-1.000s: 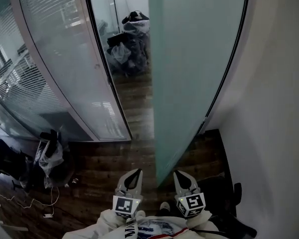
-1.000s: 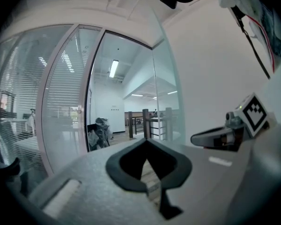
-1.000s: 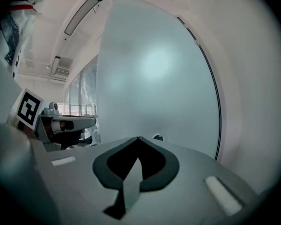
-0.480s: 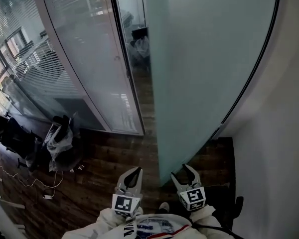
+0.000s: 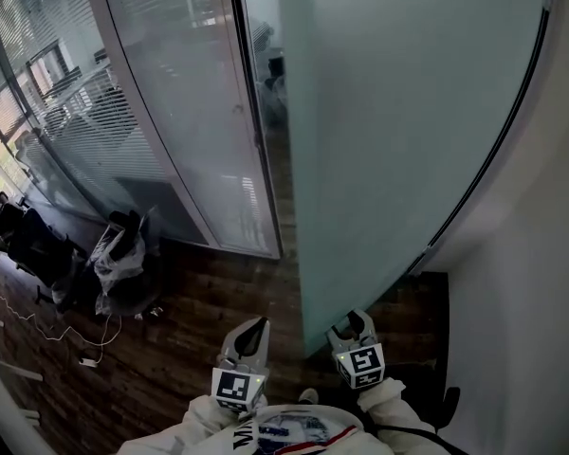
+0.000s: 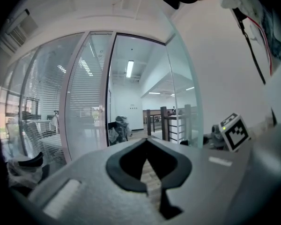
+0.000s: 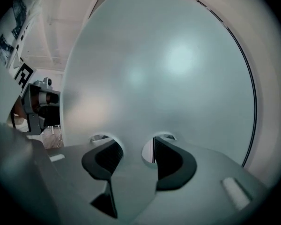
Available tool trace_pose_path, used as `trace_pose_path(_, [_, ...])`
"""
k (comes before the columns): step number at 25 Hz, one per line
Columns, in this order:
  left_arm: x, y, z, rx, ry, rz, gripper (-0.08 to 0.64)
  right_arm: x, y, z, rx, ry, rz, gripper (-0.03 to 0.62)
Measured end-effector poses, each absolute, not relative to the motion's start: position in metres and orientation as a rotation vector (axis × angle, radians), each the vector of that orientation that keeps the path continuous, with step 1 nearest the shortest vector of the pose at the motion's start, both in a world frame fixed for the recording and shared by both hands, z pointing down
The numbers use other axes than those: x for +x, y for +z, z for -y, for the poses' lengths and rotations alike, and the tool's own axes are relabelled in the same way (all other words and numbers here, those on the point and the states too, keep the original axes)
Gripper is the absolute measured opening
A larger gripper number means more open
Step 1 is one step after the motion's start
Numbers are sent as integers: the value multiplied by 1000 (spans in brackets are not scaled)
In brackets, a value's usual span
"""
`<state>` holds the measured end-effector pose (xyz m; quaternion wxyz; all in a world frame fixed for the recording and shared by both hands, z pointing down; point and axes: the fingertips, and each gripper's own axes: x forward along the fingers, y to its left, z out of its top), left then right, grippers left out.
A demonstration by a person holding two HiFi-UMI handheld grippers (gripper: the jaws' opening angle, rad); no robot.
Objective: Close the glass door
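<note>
The glass door (image 5: pixel 389 140) stood open, swung back toward the white wall (image 5: pixel 531 301), its free edge well apart from the dark door frame (image 5: pixel 263 150) in the blind-lined partition (image 5: pixel 171 112). Closing looked barely begun. The right gripper (image 5: pixel 349 322) faced the panel low down, near its free edge. Its jaws had just been opening wide and then drew in slightly, and they pinched nothing. The left gripper (image 5: pixel 256 325) hung beside it, tongs pressed together and empty.

The next move likely called for a flat push on the glass, swinging it to the frame.

Only the right gripper view showed the right gripper (image 7: pixel 135 142) mirrored in the frosted glass door (image 7: pixel 168 69), so very near it; contact was unclear. Only the left gripper view, past the left gripper (image 6: pixel 147 139), looked through the doorway into the room beyond.
</note>
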<state>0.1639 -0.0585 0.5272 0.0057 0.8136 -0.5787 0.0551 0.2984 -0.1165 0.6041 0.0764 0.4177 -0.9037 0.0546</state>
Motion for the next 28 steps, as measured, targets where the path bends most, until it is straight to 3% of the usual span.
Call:
trace_pose_path(5, [163, 528, 60, 2526, 166, 1843, 2, 288, 602, 120, 1184, 125, 2714, 149])
trace_pose_path(28, [91, 535, 108, 2417, 146, 1959, 2, 238, 601, 177, 1254, 143, 2662, 135])
